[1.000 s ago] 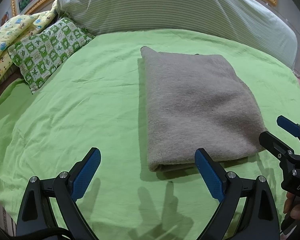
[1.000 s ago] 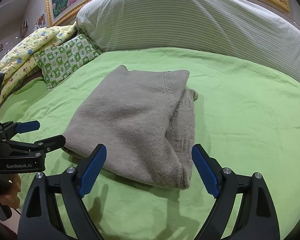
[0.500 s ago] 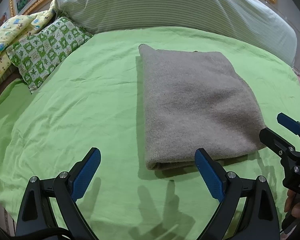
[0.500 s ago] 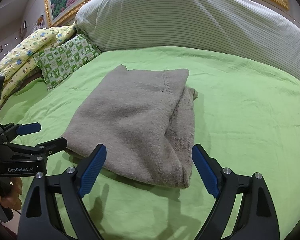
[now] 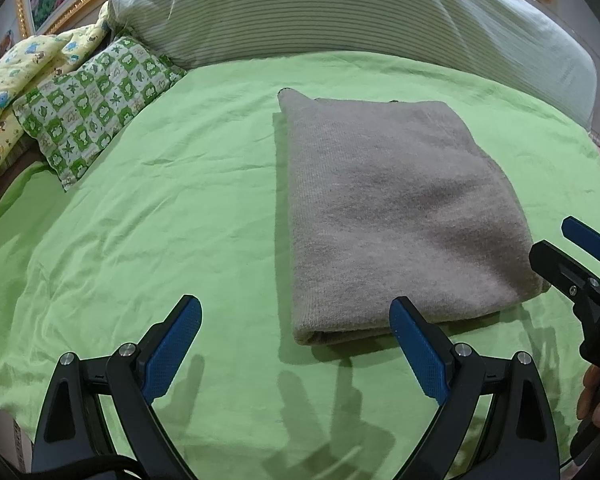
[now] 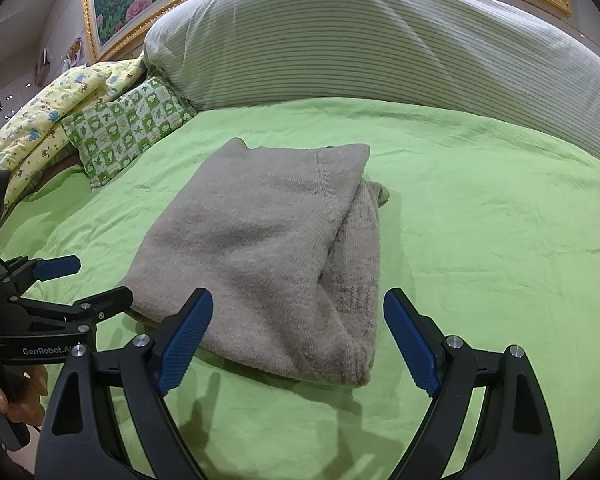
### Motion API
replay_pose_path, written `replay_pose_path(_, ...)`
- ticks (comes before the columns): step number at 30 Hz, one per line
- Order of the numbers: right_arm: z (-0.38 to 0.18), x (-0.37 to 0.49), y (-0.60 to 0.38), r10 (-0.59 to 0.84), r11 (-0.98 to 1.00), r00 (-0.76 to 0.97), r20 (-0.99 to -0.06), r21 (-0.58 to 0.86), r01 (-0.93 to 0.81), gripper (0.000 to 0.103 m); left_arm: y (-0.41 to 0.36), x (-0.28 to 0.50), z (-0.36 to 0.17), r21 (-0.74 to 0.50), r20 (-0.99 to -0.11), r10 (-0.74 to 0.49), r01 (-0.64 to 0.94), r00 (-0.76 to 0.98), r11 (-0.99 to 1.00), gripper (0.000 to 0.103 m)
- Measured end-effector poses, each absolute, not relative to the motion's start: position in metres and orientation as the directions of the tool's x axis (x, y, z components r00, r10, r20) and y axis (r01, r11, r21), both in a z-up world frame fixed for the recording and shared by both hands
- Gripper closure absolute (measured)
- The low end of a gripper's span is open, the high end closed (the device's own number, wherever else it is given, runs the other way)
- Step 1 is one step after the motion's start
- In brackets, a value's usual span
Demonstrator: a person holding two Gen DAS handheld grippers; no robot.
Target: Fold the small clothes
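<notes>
jaws spread on both the left gripper [image 5: 296, 344] and right gripper [image 6: 298, 340], empty, near the bed's [image 5: 180, 200] front edge; the sweater [image 5: 388, 216] lies folded mid-bed, apparently finished, awaiting removal.

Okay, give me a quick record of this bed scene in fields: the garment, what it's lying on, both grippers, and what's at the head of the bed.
garment: grey knit sweater, folded, flat
surface: green bedsheet
left gripper: open, empty, just short of the sweater's near edge
right gripper: open, empty, not touching it
head of bed: striped bolster, green checked pillow, yellow quilt
</notes>
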State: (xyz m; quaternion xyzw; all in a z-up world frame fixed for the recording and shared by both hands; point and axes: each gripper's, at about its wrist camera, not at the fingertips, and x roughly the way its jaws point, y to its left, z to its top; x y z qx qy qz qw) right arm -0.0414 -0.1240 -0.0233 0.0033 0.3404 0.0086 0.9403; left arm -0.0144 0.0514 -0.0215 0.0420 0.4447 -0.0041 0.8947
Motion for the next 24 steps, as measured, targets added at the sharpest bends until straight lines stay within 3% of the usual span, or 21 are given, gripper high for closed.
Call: replay_pose_path(24,-0.019,-0.031,-0.130,0.028,0.999,0.766,-0.642,0.030,-0.011,0.015,0.048,-0.009,-0.014,0.061,-0.789,0.020,0.046,0.615,0.997,0.008)
